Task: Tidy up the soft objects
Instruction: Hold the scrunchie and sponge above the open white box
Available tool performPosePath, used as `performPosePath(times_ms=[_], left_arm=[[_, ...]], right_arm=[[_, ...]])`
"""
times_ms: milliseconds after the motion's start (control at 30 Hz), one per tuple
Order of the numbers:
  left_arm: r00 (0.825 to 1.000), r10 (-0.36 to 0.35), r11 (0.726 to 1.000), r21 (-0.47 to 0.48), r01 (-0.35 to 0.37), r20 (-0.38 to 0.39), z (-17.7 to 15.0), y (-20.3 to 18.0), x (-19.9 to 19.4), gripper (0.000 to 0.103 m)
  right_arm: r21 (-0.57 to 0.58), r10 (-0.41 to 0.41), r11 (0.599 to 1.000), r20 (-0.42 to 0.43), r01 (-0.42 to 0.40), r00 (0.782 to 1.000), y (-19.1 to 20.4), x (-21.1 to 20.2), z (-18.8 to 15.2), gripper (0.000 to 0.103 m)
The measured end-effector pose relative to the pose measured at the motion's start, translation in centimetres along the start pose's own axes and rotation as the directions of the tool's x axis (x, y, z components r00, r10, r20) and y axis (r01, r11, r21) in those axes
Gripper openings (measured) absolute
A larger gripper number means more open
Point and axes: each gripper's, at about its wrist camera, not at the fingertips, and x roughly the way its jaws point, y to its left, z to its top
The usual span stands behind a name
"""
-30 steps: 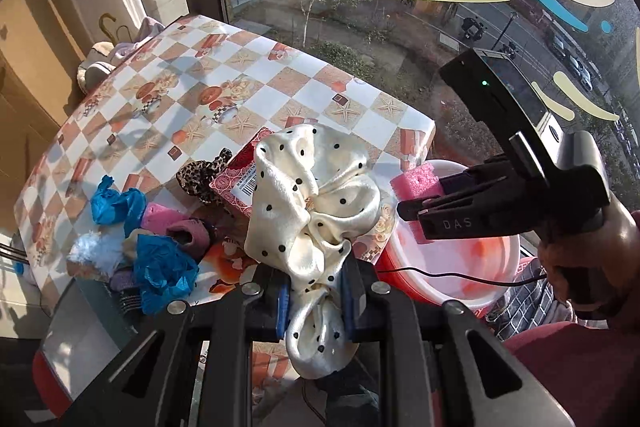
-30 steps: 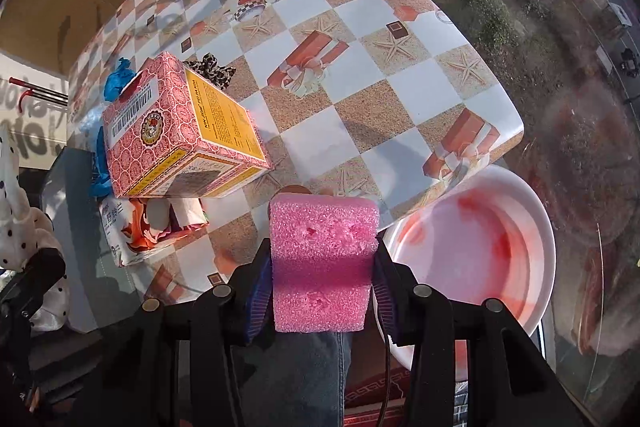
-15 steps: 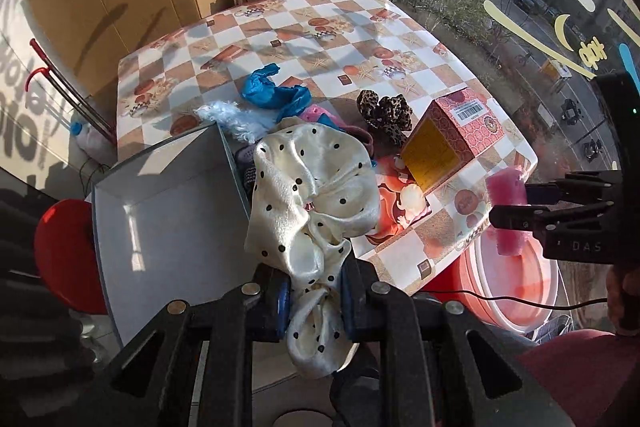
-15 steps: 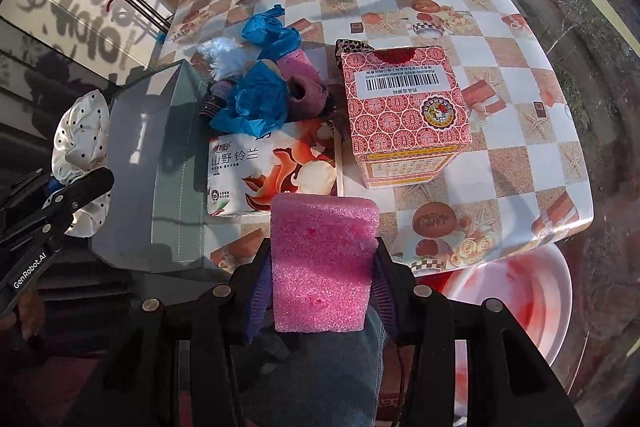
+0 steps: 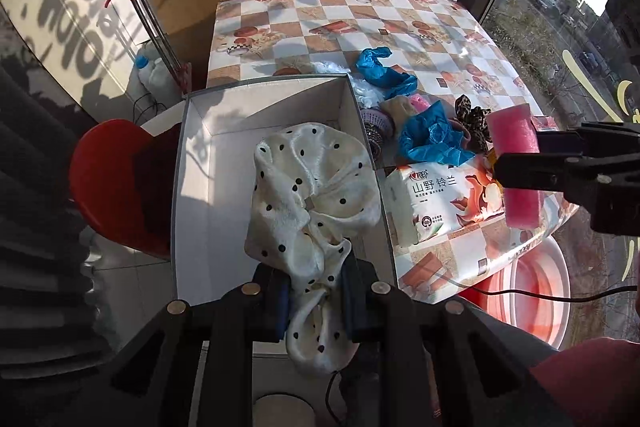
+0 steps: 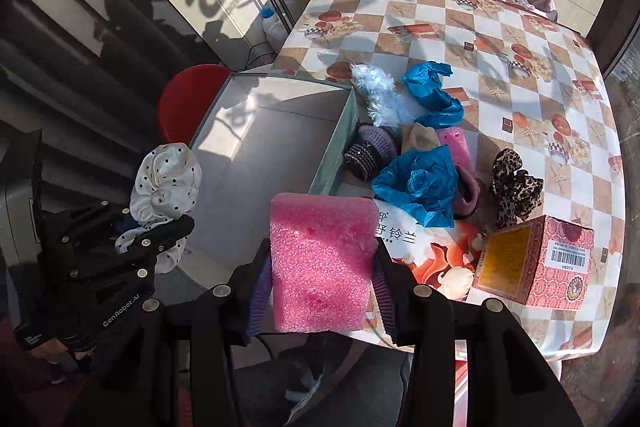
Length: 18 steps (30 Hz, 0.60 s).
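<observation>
Black left gripper [image 5: 316, 301], brass screws, blue-padded jaws, white "GenRobot.AI" lettering.

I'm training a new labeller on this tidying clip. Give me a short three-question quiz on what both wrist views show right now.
1. True or false: the left tongs are shut on the polka-dot scrunchie.
2. What do the right tongs hold? A) the leopard-print scrunchie B) the pink foam block C) the patterned carton
3. Fill in: the polka-dot scrunchie hangs over the open grey ____.

Key: 1 true; 2 B; 3 box.
</observation>
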Motion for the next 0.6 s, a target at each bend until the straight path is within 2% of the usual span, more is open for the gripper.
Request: performPosePath(times_ms=[133, 233, 400, 600], left_arm=[[1.000, 0.012, 0.999, -0.042, -0.013, -0.022, -0.8, 0.8, 0.3, 0.022], [0.999, 0.017, 0.999, -0.048, -0.019, -0.041, -1.5, 0.7, 0.7, 0.022], [0.999, 0.021, 0.999, -0.049, -0.023, -0.045, -1.8, 0.8, 0.9, 0.022], [0.999, 0.016, 0.997, -0.074, -0.019, -0.033, -1.7, 1.4, 0.8, 0.022]], right_arm=[[-0.049, 0.020, 0.999, 0.005, -0.020, 1.000, 2.9, 0.9, 1.0, 0.048], [-0.089, 0.012, 0.996, -0.021, -0.014, 1.000, 4.6, 2.3, 0.5, 0.048], [-0.110, 0.021, 0.993, -0.095, -0.031, 0.995, 5.6, 4.2, -0.8, 0.048], [-0.113, 0.011, 0.993, -0.091, -0.021, 0.996, 5.6, 4.2, -0.4, 0.048]])
